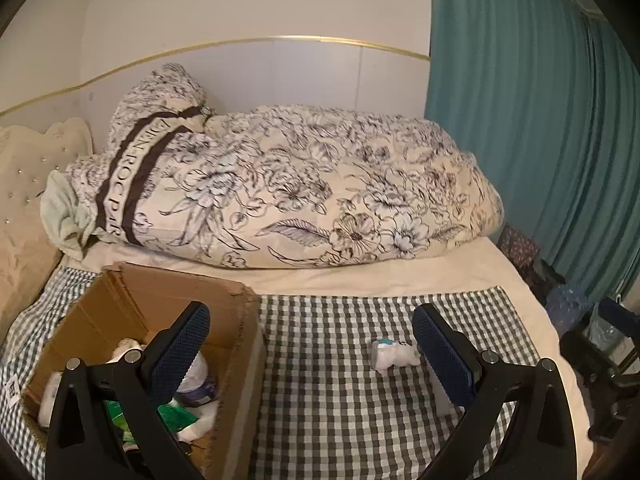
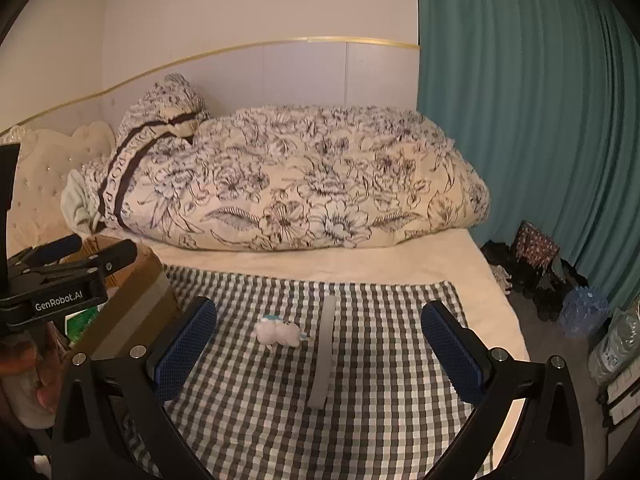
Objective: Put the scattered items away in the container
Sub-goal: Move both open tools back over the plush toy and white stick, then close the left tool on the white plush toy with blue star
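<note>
A brown cardboard box (image 1: 236,320) stands on the checked cloth at the left and holds several packets and white items. A small white plush toy (image 1: 396,354) with a blue patch lies on the cloth to the box's right. In the right wrist view the toy (image 2: 280,332) lies beside a flat grey strip (image 2: 325,354). My left gripper (image 1: 316,352) is open and empty, with its left finger over the box and its right finger beside the toy. It also shows over the box (image 2: 136,312) as the left gripper (image 2: 102,246). My right gripper (image 2: 320,352) hangs open and empty, short of the toy and strip.
A checked cloth (image 2: 380,380) covers the near part of the bed. A folded floral duvet (image 1: 300,184) lies behind it, and a tufted headboard (image 1: 24,184) is at the left. A teal curtain (image 2: 520,120) hangs at the right, with bottles (image 2: 584,308) and shoes on the floor.
</note>
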The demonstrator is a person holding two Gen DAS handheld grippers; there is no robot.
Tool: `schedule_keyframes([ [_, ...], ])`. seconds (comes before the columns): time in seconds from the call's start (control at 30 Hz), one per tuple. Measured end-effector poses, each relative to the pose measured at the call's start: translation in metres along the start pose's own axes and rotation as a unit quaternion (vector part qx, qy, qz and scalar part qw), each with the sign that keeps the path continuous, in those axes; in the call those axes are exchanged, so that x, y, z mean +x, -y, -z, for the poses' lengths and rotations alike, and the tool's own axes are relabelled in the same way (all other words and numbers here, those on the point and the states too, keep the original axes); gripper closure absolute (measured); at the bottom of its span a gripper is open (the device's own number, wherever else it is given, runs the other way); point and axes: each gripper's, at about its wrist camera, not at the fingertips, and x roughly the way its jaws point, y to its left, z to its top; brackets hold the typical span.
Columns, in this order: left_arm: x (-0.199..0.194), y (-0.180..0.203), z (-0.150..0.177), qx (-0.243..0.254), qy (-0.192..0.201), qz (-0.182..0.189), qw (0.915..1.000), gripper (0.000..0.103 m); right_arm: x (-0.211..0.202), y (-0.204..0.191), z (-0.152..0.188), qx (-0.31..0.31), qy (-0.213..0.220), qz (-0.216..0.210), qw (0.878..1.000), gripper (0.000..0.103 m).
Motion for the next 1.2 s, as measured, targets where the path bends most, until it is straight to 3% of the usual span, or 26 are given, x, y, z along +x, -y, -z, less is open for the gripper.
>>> schedule_keyframes([
  [0.57, 0.085, 0.049, 0.026, 0.040, -0.064, 0.037, 0.9965, 0.000, 0.070, 0.028, 0.038, 0.008, -0.067, 0.004, 0.998, 0.000],
  [0.97, 0.153, 0.082, 0.054, 0.059, -0.123, 0.069, 0.9882, 0.000, 0.119, 0.045, 0.071, 0.023, -0.119, 0.005, 0.993, 0.000],
  [1.2, 0.190, 0.091, 0.075, 0.070, -0.154, 0.064, 0.9835, 0.000, 0.143, 0.053, 0.088, 0.023, -0.143, -0.006, 0.989, 0.001],
])
